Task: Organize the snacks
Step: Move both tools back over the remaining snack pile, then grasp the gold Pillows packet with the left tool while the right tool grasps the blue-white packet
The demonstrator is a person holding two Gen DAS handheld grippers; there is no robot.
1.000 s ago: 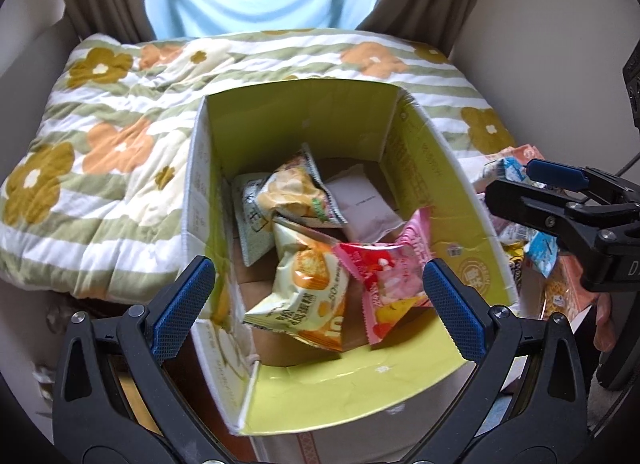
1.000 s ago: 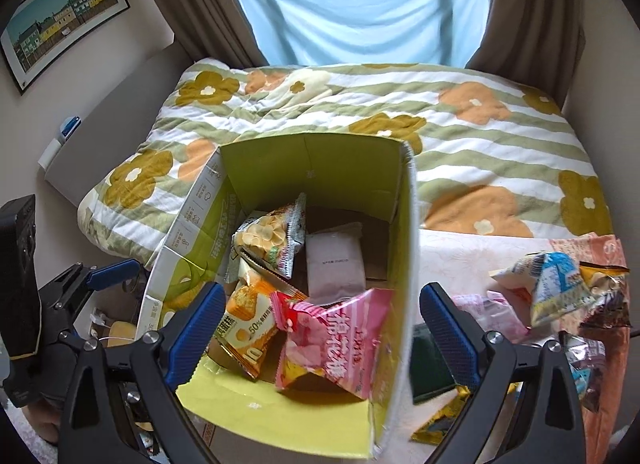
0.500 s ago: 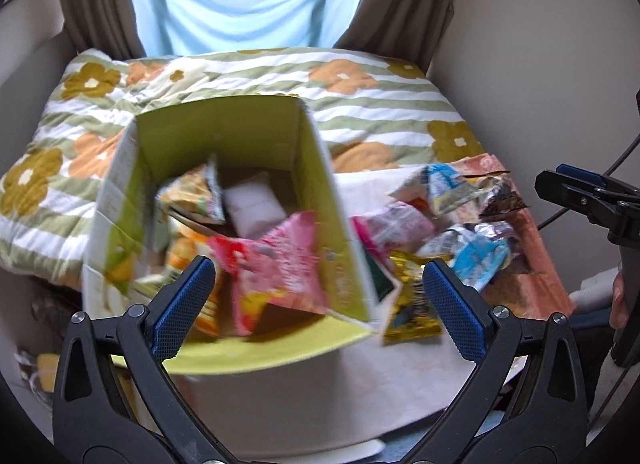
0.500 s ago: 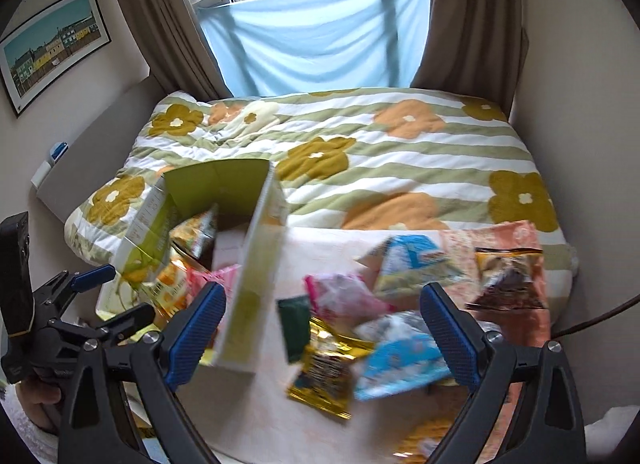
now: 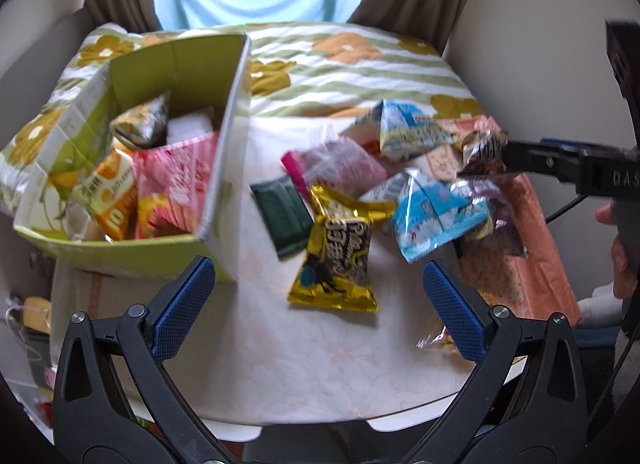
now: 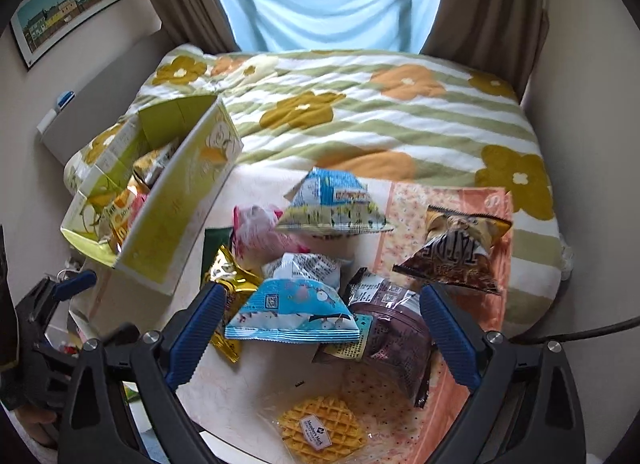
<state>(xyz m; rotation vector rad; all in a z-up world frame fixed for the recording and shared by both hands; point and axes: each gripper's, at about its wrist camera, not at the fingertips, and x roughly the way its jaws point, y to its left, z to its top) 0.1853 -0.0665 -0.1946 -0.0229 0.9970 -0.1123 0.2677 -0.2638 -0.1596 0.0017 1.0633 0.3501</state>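
Observation:
A green cardboard box [image 5: 224,168] [image 6: 176,224] stands at the left of the table with several snack bags inside, a pink one [image 5: 176,188] in front. Loose snacks lie to its right: a gold bag [image 5: 340,256], a dark green packet [image 5: 284,216], blue and white bags [image 6: 296,304] [image 6: 332,204], a dark purple bag [image 6: 392,328], a brown pyramid bag [image 6: 456,256] and a wrapped waffle [image 6: 320,428]. My left gripper [image 5: 318,308] is open over the table before the gold bag. My right gripper [image 6: 320,332] is open above the blue and purple bags, holding nothing.
The table [image 5: 320,376] has a white marbled top and an orange patterned cloth [image 6: 440,208] at its right. Behind it lies a bed with a flowered green-striped quilt [image 6: 360,112]. Walls close in at the right and left. A cable [image 6: 580,332] runs at the right.
Both grippers have swung right, from above the box to over the loose snacks on the table. The box now sits at the left of both views. Both jaws stay wide.

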